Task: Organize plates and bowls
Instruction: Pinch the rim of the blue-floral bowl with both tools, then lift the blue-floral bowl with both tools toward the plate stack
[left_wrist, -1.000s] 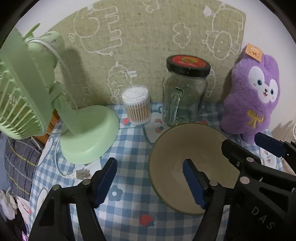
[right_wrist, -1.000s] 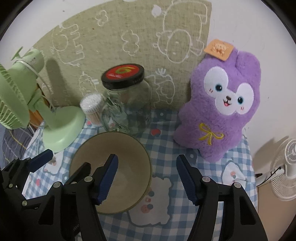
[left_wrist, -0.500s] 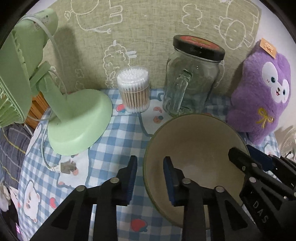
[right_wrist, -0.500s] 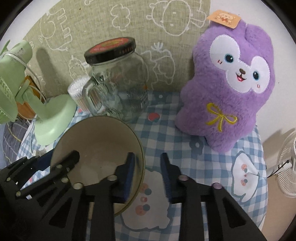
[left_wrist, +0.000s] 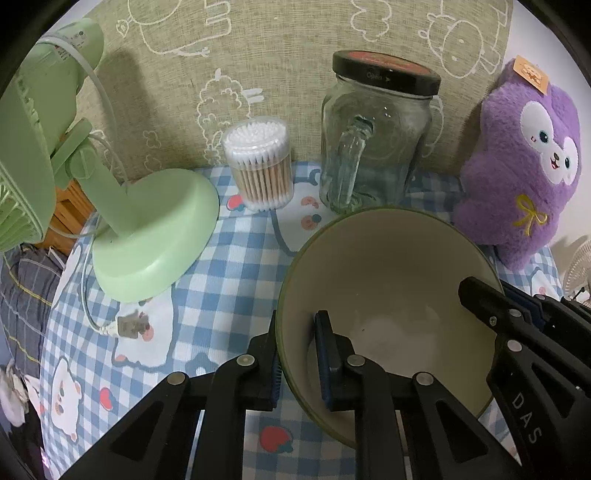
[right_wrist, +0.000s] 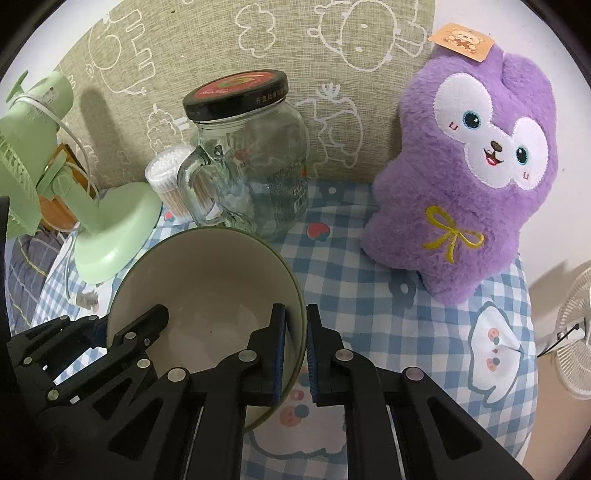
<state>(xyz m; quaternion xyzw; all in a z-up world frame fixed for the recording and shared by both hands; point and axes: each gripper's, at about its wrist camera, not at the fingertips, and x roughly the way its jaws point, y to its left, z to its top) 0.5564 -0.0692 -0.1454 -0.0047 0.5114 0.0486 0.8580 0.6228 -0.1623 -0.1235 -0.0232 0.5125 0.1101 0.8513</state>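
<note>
We have both tools clamped on the same round, olive-rimmed ceramic bowl with a cream glazed inside (left_wrist: 388, 295): the left gripper (left_wrist: 295, 354) pinches its near-left rim, one blue ribbed pad inside the wall and one outside, and the right gripper (right_wrist: 295, 347) does the same on the rim opposite, so each is closed on the bowl's thin wall. The bowl sits directly under and between our fingers on the blue-and-white checked tablecloth (right_wrist: 369, 295), whether it is lifted at all we cannot tell. As for progress, we judge the tidying barely begun: the bowl is grasped but not yet carried anywhere, and no plates or other bowls show, so the destination is unknown. The glaze looks smooth and slippery, the wall hard and thin. Ahead of the left gripper stand a clear plastic tub of cotton swabs (left_wrist: 258, 162) and a pale green plastic desk fan (left_wrist: 147, 236); beyond both, a ribbed glass mug jar with a black lid (right_wrist: 251, 158); ahead of the right gripper, a fuzzy purple plush toy (right_wrist: 476, 166).
</note>
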